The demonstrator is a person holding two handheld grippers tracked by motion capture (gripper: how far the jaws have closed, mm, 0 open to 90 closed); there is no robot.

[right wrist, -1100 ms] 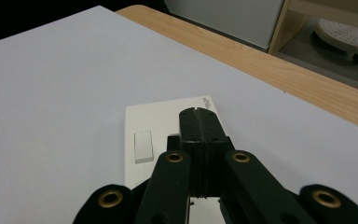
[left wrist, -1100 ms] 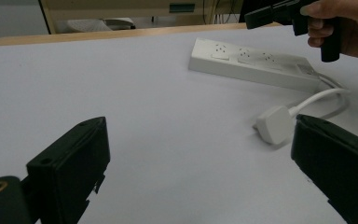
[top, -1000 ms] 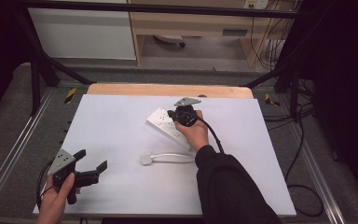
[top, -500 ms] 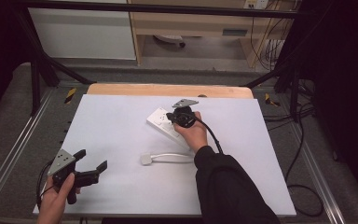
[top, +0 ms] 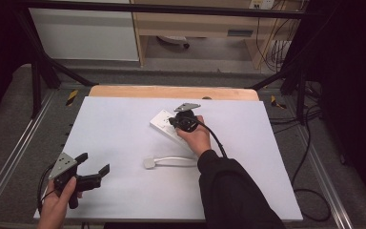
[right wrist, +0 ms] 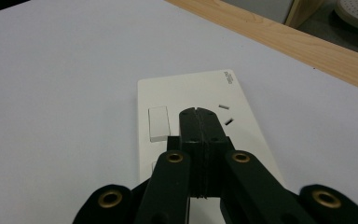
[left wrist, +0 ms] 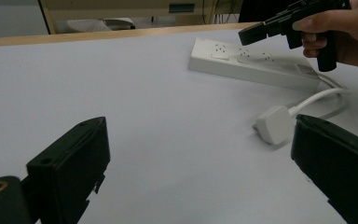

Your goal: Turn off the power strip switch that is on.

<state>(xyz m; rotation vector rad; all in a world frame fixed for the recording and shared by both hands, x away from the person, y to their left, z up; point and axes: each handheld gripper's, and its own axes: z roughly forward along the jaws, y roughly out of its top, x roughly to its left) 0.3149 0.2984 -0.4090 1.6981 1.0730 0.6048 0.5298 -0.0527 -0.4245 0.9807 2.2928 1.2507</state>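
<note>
My right claw (right wrist: 199,113), pressed together, hovers over the white plastic power strip (right wrist: 193,121), seemingly near its rocker switch (right wrist: 158,123); next, press down. Left claw (top: 94,164) idles apart.

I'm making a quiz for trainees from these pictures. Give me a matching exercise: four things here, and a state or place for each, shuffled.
Things:
1. left tongs
2. right tongs
3. plug
4. power strip

States:
A. lying loose on the white surface, unplugged
B. jaws wide apart
C. jaws closed together
D. under the right tongs

Pairs: 1-B, 2-C, 3-A, 4-D
</note>
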